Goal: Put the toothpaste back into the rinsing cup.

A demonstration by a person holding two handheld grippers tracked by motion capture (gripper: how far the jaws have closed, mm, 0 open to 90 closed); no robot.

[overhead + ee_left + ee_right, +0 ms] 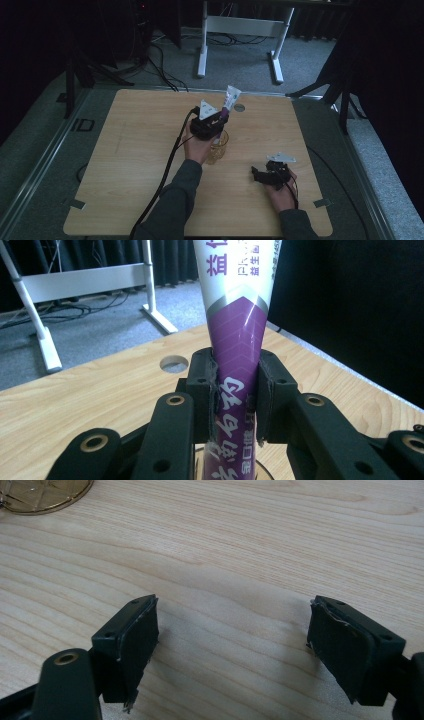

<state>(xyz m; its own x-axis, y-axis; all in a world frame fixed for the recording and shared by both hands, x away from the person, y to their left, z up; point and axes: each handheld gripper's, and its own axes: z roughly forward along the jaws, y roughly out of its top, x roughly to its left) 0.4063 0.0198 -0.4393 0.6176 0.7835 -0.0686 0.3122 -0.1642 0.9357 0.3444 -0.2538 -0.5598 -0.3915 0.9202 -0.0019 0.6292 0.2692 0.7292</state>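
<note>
Left claw (235,405) is clamped on the toothpaste tube (239,340), upright right over the amber glass cup (218,146) (cap end down). Tilt it and it'll clip the rim. Right claw (232,650) gapes wide, empty, on the bench (150,150).

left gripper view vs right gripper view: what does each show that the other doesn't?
Left gripper view: the left tongs shut on a purple-and-white tube standing upright, a round hole in the table, a white desk frame on the grey floor beyond.

Right gripper view: the right tongs open over bare wood with nothing between them, and the base of an amber glass at the top left corner.

Both: the light wooden table.
</note>
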